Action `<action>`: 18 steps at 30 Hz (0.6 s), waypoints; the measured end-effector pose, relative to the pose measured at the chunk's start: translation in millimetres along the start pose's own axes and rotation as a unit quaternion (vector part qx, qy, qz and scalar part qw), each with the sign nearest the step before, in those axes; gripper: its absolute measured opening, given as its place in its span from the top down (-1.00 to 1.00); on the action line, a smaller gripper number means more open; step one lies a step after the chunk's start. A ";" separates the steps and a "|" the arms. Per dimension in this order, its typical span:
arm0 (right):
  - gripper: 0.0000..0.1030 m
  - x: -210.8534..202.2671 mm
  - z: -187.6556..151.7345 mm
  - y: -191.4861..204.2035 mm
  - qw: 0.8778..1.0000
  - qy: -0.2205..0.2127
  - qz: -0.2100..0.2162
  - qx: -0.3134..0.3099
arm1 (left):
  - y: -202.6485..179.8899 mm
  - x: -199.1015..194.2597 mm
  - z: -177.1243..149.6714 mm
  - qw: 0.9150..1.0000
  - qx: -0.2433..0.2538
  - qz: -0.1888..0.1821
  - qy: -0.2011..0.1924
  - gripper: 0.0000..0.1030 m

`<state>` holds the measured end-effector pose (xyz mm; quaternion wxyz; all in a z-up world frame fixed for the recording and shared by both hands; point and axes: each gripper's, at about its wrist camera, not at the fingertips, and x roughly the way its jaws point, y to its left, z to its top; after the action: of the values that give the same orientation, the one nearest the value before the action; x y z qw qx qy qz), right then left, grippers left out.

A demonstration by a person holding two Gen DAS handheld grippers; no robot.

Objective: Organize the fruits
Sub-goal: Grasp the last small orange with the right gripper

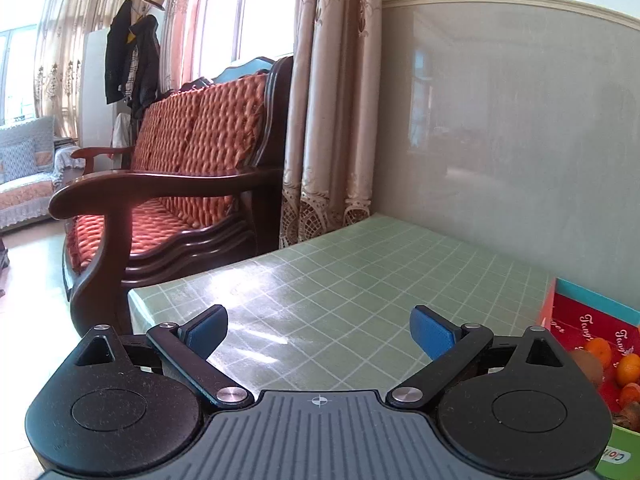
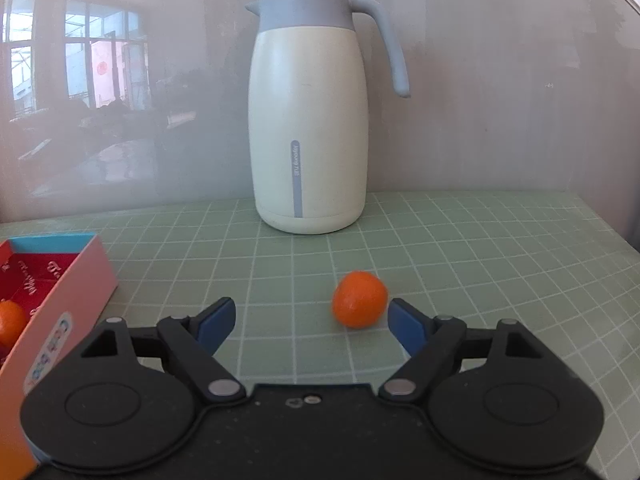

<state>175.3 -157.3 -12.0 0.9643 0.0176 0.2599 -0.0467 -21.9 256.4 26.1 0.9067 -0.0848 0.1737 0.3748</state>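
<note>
The loose orange (image 2: pixel 360 299) lay on the green checked surface (image 2: pixel 480 272), just ahead of the right tongs (image 2: pixel 310 322) and off toward their right-hand pad, almost touching its tip, with a wide gap to the left-hand pad. Being nearly round, it offered no long axis to line up with. The right tongs stood spread and pinched nothing, so a small shift to the right looked needed to centre the fruit. The box (image 2: pixel 76 280) with other oranges inside sat to the left, near but apart. A cream jug (image 2: pixel 310 128) stood well behind the fruit against the wall, clear of the path. The left tongs (image 1: pixel 319 332) were spread wide and empty over bare surface, the box at their right edge; the right hand was plainly the nearer one.
</note>
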 end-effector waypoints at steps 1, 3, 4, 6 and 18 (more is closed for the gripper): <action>-0.61 4.5 1.1 -1.5 1.000 0.004 -0.004 0.002 | 0.5 -0.3 -0.5 1.000 0.000 0.003 0.000 -0.89; -0.59 13.3 4.4 -4.3 1.000 0.012 -0.008 0.007 | 2.2 0.4 -1.3 1.000 0.000 0.006 0.001 -0.89; -0.56 16.8 5.2 -6.1 1.000 0.016 -0.010 0.010 | 2.7 1.0 -1.5 1.000 0.000 0.008 0.002 -0.89; -0.48 24.0 8.2 -8.3 1.000 0.023 -0.011 0.012 | 4.1 2.4 -1.9 1.000 0.000 0.010 0.003 -0.90; -0.10 43.7 11.8 -12.8 0.999 0.041 -0.027 0.002 | -1.3 1.7 -3.0 1.000 0.015 0.005 0.002 -0.90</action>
<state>217.6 -174.2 -23.9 0.9511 0.0138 0.2998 -0.0728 -20.7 255.8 22.7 0.9056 -0.0713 0.1816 0.3766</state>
